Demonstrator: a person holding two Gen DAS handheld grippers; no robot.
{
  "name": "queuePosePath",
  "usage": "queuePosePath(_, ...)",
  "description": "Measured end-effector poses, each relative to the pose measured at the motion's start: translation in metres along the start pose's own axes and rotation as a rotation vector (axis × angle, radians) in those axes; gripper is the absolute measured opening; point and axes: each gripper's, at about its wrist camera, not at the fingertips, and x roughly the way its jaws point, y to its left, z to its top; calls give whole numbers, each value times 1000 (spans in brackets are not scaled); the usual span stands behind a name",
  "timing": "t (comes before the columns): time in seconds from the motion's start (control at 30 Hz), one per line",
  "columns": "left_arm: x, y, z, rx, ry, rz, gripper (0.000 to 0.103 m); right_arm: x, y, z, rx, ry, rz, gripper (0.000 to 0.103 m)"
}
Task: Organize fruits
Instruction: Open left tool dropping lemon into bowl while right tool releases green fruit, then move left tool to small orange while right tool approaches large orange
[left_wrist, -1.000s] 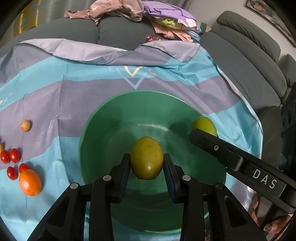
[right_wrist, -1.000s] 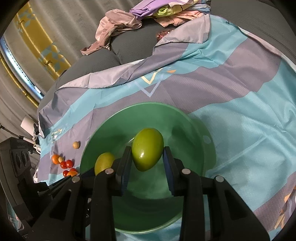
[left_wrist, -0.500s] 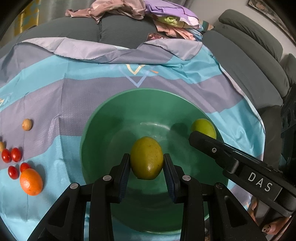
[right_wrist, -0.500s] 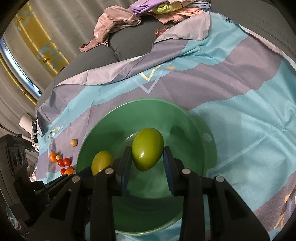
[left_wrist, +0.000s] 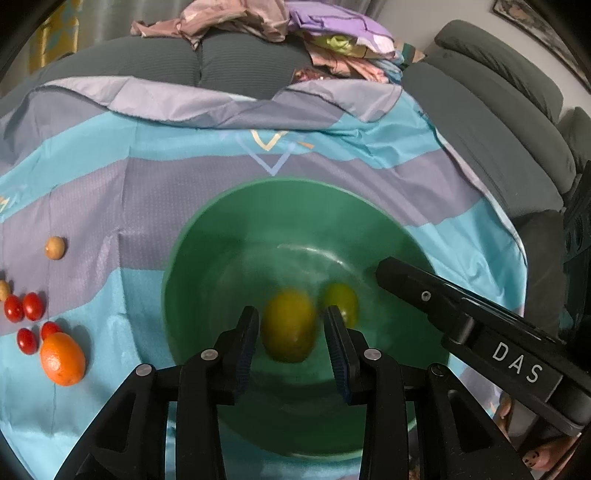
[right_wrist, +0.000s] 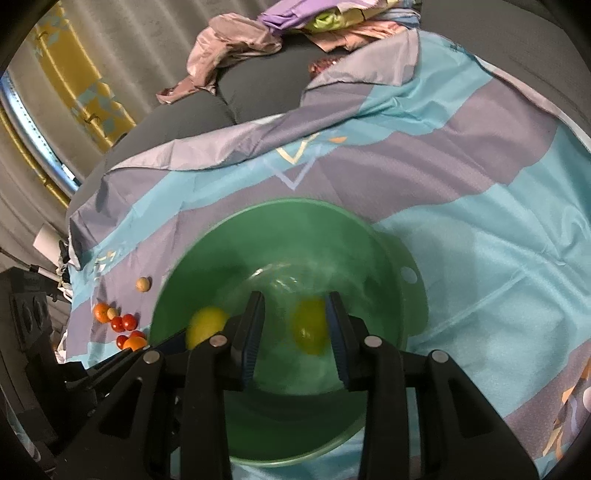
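Observation:
A green bowl (left_wrist: 192, 258) sits on a blue and purple cloth; it also shows in the right wrist view (right_wrist: 391, 243). Both grippers hang over it with jaws apart. A yellow-green fruit (left_wrist: 288, 325) is blurred in the bowl between the fingers of my left gripper (left_wrist: 290, 334), no longer held. A greener fruit (right_wrist: 309, 325) is blurred in the bowl below my right gripper (right_wrist: 293, 332), also loose; it shows in the left wrist view (left_wrist: 341, 301). The yellow fruit shows at the bowl's left (right_wrist: 205, 325).
Left of the bowl on the cloth lie an orange (left_wrist: 62, 358), several cherry tomatoes (left_wrist: 24, 306) and a small tan fruit (left_wrist: 55, 247). A grey sofa (left_wrist: 491, 110) with a heap of clothes (left_wrist: 280, 26) stands behind.
Both grippers have opened and let go of their fruits, which have dropped into the bowl and are blurred with motion. The bowl now looks nearer in both views.

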Motion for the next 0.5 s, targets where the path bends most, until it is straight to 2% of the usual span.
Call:
queuePosePath(0.1, -14, -1, 0, 7, -24, -11, 36, -4, 5, 0, -10, -19, 0, 58)
queuePosePath(0.17, -25, 2, -1, 4, -43, -12, 36, -7, 9, 0, -18, -31, -4, 59)
queuePosePath(0.3, -52, 20, -6, -30, -90, -13, 49, -12, 19, 0, -23, -51, -2, 61)
queuePosePath(0.4, -74, 43, -9, -64, -123, 13, 50, -14, 32, -2, -40, -62, 2, 61)
queuePosePath(0.47, -88, 62, -11, -88, -138, 31, 54, -17, 43, -3, -50, -74, 6, 63)
queuePosePath(0.5, -95, 72, -11, -101, -147, 38, 60, -18, 51, -4, -56, -81, 12, 64)
